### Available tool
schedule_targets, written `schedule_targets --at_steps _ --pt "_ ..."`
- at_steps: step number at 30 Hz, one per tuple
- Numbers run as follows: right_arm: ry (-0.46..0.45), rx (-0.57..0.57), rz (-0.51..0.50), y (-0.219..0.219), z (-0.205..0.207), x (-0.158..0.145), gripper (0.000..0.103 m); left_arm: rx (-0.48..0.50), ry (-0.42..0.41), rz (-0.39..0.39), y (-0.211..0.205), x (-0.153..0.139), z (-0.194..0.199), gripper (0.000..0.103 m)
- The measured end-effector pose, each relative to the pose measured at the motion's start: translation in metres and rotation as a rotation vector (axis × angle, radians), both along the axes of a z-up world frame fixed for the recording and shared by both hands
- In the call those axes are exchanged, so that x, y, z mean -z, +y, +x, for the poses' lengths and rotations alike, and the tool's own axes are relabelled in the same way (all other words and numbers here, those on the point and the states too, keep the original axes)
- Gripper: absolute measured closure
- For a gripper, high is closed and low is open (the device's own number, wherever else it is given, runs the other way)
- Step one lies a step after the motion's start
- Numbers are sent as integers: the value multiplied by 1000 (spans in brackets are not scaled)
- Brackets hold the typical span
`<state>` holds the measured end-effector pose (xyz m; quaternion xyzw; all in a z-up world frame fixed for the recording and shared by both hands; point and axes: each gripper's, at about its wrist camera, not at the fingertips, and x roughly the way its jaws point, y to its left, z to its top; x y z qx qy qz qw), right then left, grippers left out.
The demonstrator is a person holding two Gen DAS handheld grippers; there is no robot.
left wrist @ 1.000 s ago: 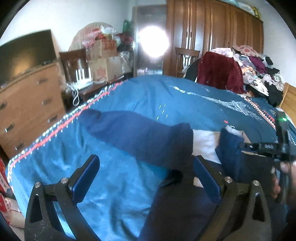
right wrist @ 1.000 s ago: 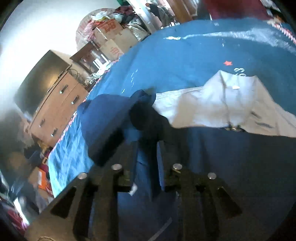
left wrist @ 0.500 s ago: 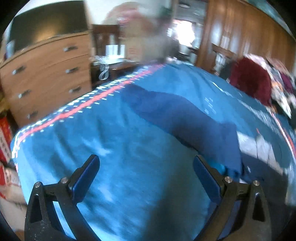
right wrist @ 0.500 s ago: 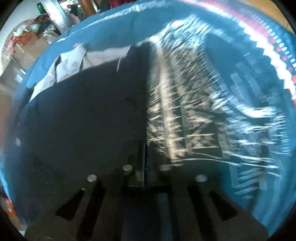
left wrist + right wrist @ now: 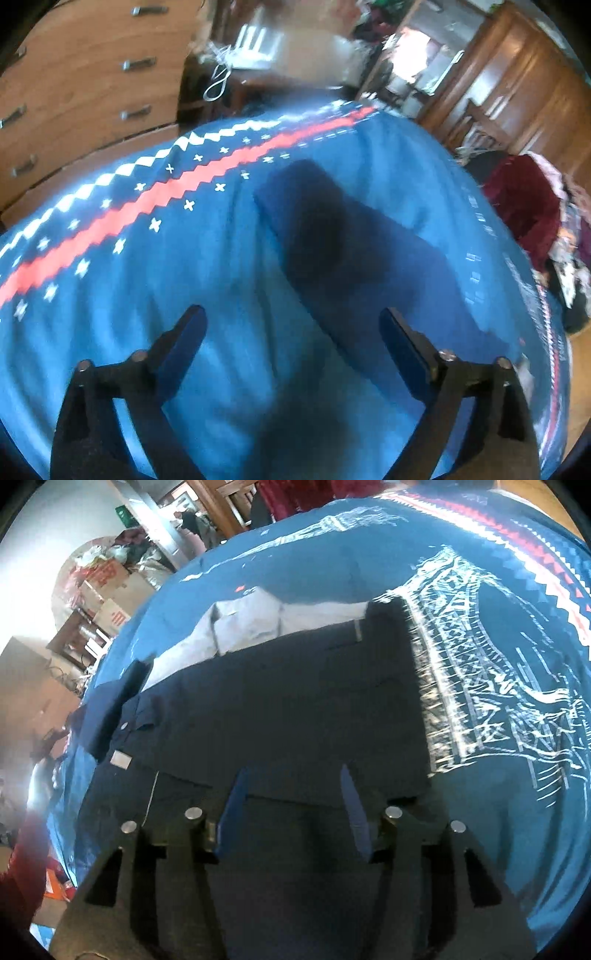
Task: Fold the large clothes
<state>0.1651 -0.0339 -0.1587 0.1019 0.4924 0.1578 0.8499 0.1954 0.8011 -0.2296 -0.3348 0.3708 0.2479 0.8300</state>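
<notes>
A cluttered bedroom: a wooden dresser (image 5: 85,74) on one side, a dark wardrobe (image 5: 517,85) on the other, and a bed under a blue patterned bedspread (image 5: 110,295) that carries everything.

In the left wrist view, the left tool (image 5: 291,325) hangs over the bedspread with its jaws spread wide and nothing between them. Ahead of it a dark blue sleeve (image 5: 332,236) lies flat and stretched out toward the bed edge that carries the red and white zigzag border. A heap of other clothes (image 5: 524,210), dark red on top, sits at the far side of the bed.

In the right wrist view, the right tool (image 5: 291,805) is low over the body of a navy jacket (image 5: 280,701), jaws parted about halfway and holding nothing. The jacket lies spread across the middle of the bed, its pale grey lining (image 5: 258,624) showing along the far edge and its collar (image 5: 140,716) to the left, where the sleeve runs off.

The jacket looks like thick, soft cloth: limp, fairly heavy for clothing, not fragile, and likely to sag and drag on the bedspread if lifted by one point. The cuff end of the sleeve and a hem or shoulder seam seem the surest places to pinch, since doubled cloth there gives the pads more to grip.
</notes>
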Motion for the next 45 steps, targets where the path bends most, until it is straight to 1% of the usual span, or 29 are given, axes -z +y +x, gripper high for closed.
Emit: schedule_targets --at_steps 2,4,7,8,9,11,12,13,14,16,17,19,21,22,23,25,27,28,30,32,33,34,35,36,38,40,42,44,45 --pt "0 -11 -7 9 1 3 51 -9 23 -9 11 12 16 15" --pt "4 -15 -16 15 1 6 51 -8 44 -3 19 21 31 29" --pt "16 -19 -12 21 -1 11 51 -3 65 18 28 31 47 57" --pt "20 -18 -8 22 -1 13 51 0 58 24 29 32 50 85" --pt "22 -16 -1 21 -2 14 51 22 29 8 31 32 54 91" --pt "19 -10 18 20 -4 15 51 23 23 48 23 23 59 93" --pt "16 -8 29 19 -5 14 51 45 9 87 13 12 62 96" --pt "11 -5 41 18 -5 13 52 79 -19 110 0 1 64 98" --pt "7 -1 59 16 -6 13 52 143 -84 107 -18 -15 66 100" --pt "8 0 89 15 -5 11 52 295 -210 135 -77 -59 70 100" --pt "5 2 103 14 -5 10 52 361 -265 128 -103 -76 70 100" --pt "-4 -2 127 15 -7 5 52 555 -411 96 -175 -117 69 99" --pt "-19 -21 138 18 -12 -2 52 676 -483 100 -230 -141 63 97" --pt "-28 -32 140 19 -15 -6 52 701 -509 41 -246 -145 60 97" --pt "-33 -39 142 19 -19 -8 52 735 -520 -2 -262 -147 57 97" --pt "-33 -37 148 16 -24 -9 52 839 -518 29 -307 -148 43 96" --pt "-18 -25 184 10 -25 -7 50 965 -478 -16 -349 -134 35 85" --pt "-4 -26 214 9 -23 -5 47 985 -445 -30 -362 -122 31 83" --pt "17 -54 266 18 -17 -2 44 975 -382 -141 -369 -89 24 81" --pt "36 -94 289 35 -5 2 42 906 -352 -181 -357 -63 11 79" --pt "53 -115 310 46 4 5 42 853 -344 -205 -342 -48 5 73" --pt "81 -151 351 62 17 10 42 806 -336 -217 -327 -36 -4 70" --pt "98 -177 379 77 29 13 43 747 -325 -220 -312 -24 -13 67" --pt "110 -207 398 94 41 15 43 689 -306 -208 -299 -10 -24 67" --pt "158 -276 450 128 65 23 44 603 -258 -217 -276 20 -43 67" --pt "213 -309 482 159 88 34 44 566 -209 -232 -268 43 -52 67" --pt "272 -333 504 187 111 48 44 563 -209 -244 -263 57 -57 66" --pt "316 -337 449 211 126 61 44 558 -217 -234 -263 61 -58 62" --pt "323 -326 404 219 131 66 44 566 -218 -217 -265 61 -59 56"
